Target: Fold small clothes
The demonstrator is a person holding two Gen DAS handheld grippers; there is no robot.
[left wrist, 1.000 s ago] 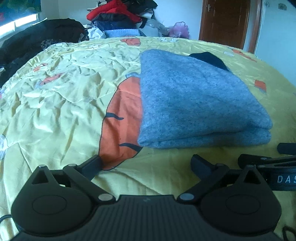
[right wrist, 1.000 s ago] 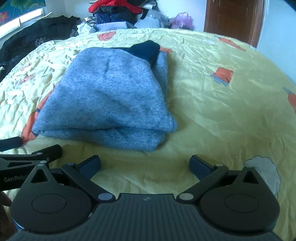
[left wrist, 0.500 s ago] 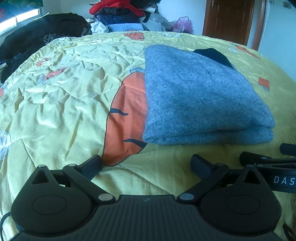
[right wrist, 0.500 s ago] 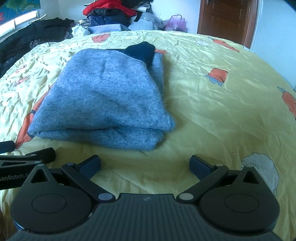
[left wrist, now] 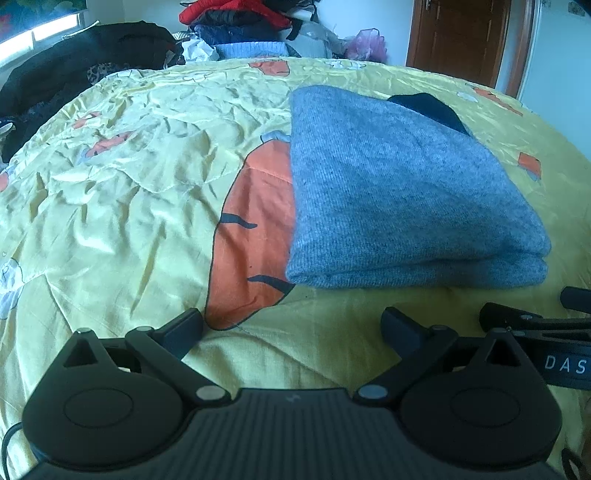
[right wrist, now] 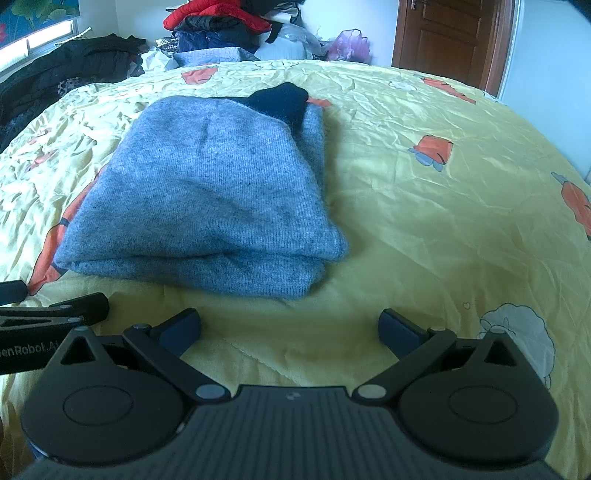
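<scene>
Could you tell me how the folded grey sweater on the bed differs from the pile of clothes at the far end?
The grey sweater is folded flat in neat layers; the pile of clothes is heaped loosely. The sweater is one grey garment with a dark part at its far end; the pile mixes red, dark and blue pieces. The sweater lies near both open grippers; the pile sits far off. Both are clothing.

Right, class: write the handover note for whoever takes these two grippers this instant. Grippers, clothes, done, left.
Left gripper: jaws open, empty, low over the bed.
Right gripper: jaws open, empty, beside the left one.
Grey sweater: folded flat on the bed, just ahead of both; a dark piece pokes out at its far end.
Done: the sweater looks folded.
Left: possibly tuck in the dark piece.
</scene>
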